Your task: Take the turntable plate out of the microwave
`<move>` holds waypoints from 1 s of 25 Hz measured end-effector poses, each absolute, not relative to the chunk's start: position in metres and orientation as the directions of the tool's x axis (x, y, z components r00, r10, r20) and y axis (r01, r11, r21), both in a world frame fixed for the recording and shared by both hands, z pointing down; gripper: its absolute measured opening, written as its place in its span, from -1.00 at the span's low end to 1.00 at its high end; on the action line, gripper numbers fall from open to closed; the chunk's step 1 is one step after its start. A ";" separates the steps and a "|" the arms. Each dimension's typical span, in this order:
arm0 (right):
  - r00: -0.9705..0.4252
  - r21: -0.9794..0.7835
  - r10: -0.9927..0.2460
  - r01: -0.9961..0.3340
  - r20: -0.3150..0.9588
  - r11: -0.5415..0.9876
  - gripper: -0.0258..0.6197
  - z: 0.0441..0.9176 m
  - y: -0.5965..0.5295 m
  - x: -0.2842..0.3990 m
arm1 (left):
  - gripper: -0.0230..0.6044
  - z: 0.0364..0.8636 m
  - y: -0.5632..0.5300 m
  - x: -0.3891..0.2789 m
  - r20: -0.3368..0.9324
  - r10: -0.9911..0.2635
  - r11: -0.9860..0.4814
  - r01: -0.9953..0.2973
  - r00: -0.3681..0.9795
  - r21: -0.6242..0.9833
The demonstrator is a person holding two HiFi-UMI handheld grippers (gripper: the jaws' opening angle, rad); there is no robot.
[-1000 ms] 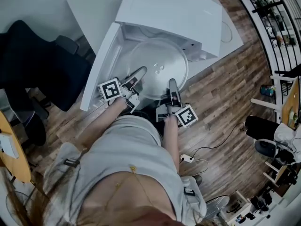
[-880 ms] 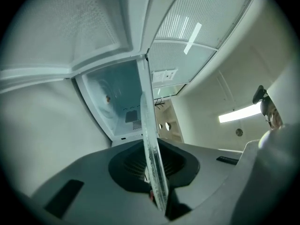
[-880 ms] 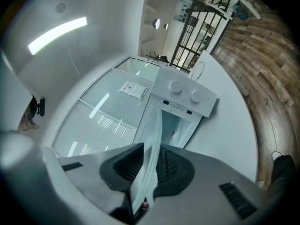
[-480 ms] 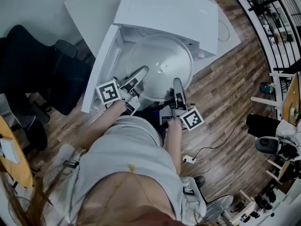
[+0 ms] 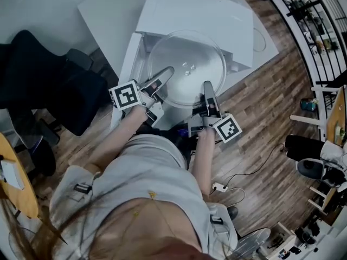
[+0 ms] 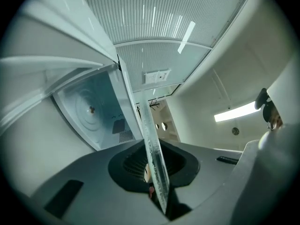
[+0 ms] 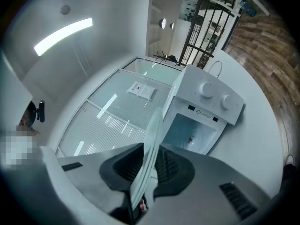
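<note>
Both bare forearms reach forward from the torso: the left forearm [image 5: 115, 138] angles outward to the left, and the right forearm [image 5: 201, 158] runs almost straight ahead. Each hand carries a hand-held gripper that points level. The left hand-held gripper [image 5: 164, 75] slants inward to the right with its marker cube [image 5: 126, 96] facing up. Its jaws stand nearly together, pinched on the rim of the turntable plate [image 5: 187, 64]. The right hand-held gripper [image 5: 207, 87] points forward, its marker cube [image 5: 226, 128] by the wrist, and its jaws clamp the plate's rim on the other side.
</note>
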State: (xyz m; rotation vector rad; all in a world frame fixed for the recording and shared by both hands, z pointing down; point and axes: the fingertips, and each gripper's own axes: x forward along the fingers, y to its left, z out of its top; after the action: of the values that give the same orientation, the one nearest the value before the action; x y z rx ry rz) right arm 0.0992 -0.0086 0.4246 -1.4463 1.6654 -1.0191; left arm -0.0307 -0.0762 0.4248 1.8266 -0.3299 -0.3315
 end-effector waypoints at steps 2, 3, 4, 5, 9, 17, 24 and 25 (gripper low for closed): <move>-0.141 -0.892 -0.990 -0.446 -0.010 0.073 -0.71 0.423 -0.017 0.099 | -0.76 0.424 -0.083 -0.031 -0.046 -0.396 -0.249 -0.059 0.917 0.967; -0.145 -0.891 -0.989 -0.449 -0.007 0.072 -0.70 0.423 -0.021 0.099 | -0.76 0.425 -0.087 -0.030 -0.041 -0.399 -0.242 -0.062 0.916 0.968; -0.146 -0.890 -0.989 -0.452 -0.002 0.068 -0.70 0.424 -0.025 0.101 | -0.76 0.425 -0.091 -0.030 -0.037 -0.401 -0.238 -0.065 0.915 0.969; -0.145 -0.890 -0.989 -0.452 0.003 0.063 -0.70 0.425 -0.029 0.102 | -0.75 0.427 -0.094 -0.028 -0.031 -0.400 -0.237 -0.070 0.916 0.969; -0.146 -0.890 -0.989 -0.453 0.018 0.051 -0.69 0.431 -0.044 0.109 | -0.75 0.433 -0.110 -0.022 -0.006 -0.396 -0.236 -0.096 0.918 0.967; -0.147 -0.886 -0.988 -0.464 0.054 0.021 -0.70 0.440 -0.069 0.123 | -0.76 0.437 -0.131 -0.011 0.026 -0.403 -0.165 -0.100 0.915 0.981; -0.125 -0.894 -0.984 -0.444 0.125 -0.057 -0.71 0.450 -0.087 0.136 | -0.76 0.438 -0.147 -0.005 0.055 -0.403 -0.203 -0.148 0.913 0.968; -0.118 -0.894 -0.984 -0.442 0.134 -0.069 -0.71 0.453 -0.089 0.138 | -0.76 0.439 -0.149 -0.003 0.054 -0.403 -0.204 -0.147 0.914 0.968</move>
State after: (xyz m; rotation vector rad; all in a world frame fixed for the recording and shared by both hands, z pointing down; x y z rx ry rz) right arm 0.1376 -0.0894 0.4526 -1.5495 1.6035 -1.1515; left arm -0.0029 -0.1490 0.4385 1.7784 -0.4139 -0.2449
